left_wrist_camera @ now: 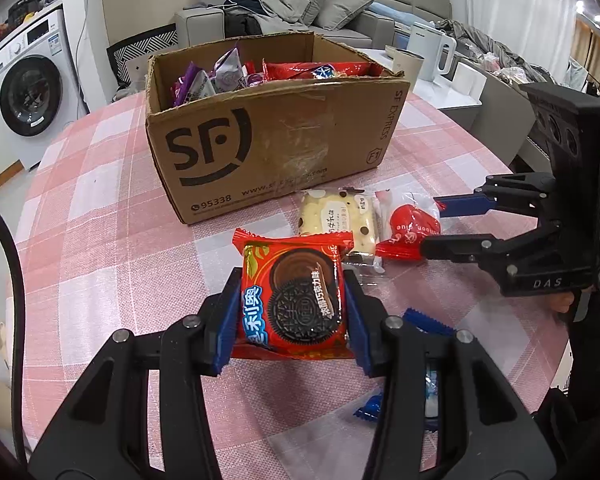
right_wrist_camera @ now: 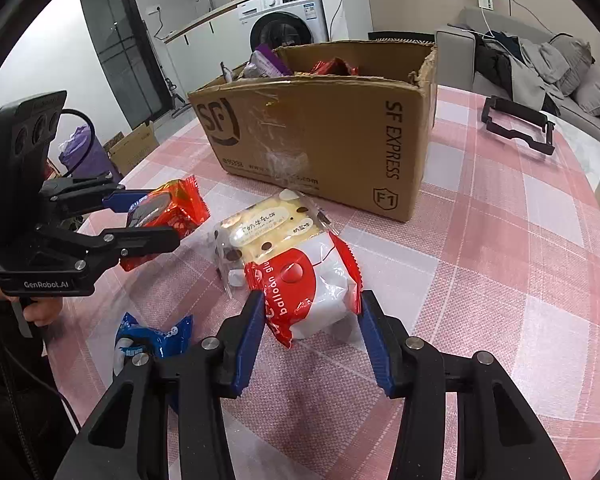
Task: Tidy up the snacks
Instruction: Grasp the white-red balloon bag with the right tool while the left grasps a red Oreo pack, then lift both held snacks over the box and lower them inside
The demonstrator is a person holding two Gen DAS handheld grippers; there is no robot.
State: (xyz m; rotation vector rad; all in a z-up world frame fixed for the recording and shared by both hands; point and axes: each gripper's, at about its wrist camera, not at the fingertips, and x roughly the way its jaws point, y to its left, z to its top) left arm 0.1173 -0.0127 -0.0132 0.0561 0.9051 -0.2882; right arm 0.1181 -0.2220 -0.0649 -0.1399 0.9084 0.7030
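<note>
My left gripper [left_wrist_camera: 290,308] is shut on a red Oreo packet [left_wrist_camera: 294,300] just above the pink checked table; it also shows in the right wrist view [right_wrist_camera: 164,210]. My right gripper [right_wrist_camera: 310,320] is open, its fingers on either side of a red and white balloon packet [right_wrist_camera: 304,292], which also shows in the left wrist view [left_wrist_camera: 410,228]. A cream nougat packet [left_wrist_camera: 338,220] lies beside it, also in the right wrist view [right_wrist_camera: 264,228]. An open SF cardboard box [left_wrist_camera: 268,136] with several snacks stands behind, also in the right wrist view [right_wrist_camera: 320,128].
Blue snack packets [right_wrist_camera: 152,340] lie on the tablecloth [left_wrist_camera: 100,208] near the front, also in the left wrist view [left_wrist_camera: 424,322]. A black frame [right_wrist_camera: 518,126] lies at the right. A white kettle [left_wrist_camera: 430,50] and cup stand beyond the table. A sofa and washing machine are behind.
</note>
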